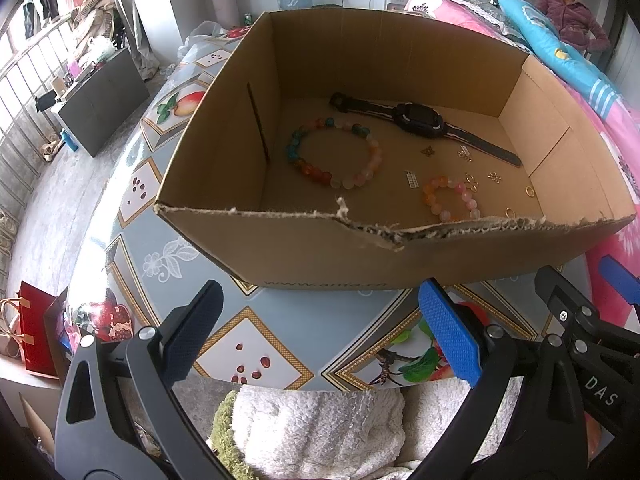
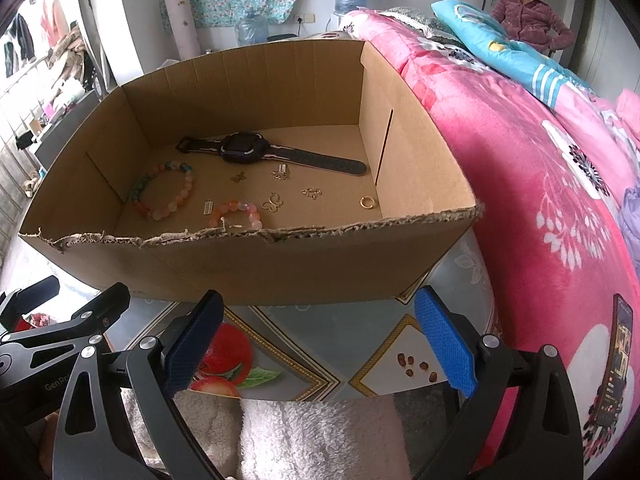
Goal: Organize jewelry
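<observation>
Holding both tongs spread and empty, left point(image 1: 320, 332) and right point(image 2: 320, 340), short of the box point(image 2: 248, 256) | jewelry lay loose inside | I judged the torn rim might snag me, the tiny ring point(image 2: 368, 202) might slip.

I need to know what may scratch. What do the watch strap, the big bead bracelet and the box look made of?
Watch strap: matte dark rubber or silicone, judging by its dull flex. Big bead bracelet: glossy translucent beads, glass or stone, unclear which. Box: brown corrugated cardboard, fluting visible along its torn edge.
</observation>
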A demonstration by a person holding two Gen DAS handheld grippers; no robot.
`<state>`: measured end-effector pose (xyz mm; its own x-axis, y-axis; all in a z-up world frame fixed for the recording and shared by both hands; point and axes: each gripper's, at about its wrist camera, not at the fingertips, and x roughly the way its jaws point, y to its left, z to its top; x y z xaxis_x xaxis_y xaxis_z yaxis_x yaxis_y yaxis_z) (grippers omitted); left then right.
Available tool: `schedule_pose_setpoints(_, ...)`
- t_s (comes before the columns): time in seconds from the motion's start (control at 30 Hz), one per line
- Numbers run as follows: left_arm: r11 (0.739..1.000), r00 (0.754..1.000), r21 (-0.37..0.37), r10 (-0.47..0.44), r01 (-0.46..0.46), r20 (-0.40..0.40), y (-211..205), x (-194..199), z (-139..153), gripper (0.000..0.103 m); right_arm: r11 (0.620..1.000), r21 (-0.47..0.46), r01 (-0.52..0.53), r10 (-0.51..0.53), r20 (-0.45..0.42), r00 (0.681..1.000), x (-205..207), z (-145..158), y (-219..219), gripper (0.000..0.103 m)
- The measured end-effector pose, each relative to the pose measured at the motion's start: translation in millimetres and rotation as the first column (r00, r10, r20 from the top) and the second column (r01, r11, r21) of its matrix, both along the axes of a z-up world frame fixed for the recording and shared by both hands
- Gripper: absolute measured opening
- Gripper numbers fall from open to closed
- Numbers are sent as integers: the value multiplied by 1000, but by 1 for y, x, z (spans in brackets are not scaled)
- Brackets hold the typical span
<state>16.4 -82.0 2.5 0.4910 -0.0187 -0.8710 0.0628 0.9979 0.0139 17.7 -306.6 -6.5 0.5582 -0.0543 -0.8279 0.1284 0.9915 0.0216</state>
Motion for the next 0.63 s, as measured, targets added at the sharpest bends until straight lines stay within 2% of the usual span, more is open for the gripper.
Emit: schedule_pose_setpoints(0.63,1000,1000,4,4,-4,-6,-4,0,-2,95,1000,9,7,-7,-6,1000,1,-3,1,94)
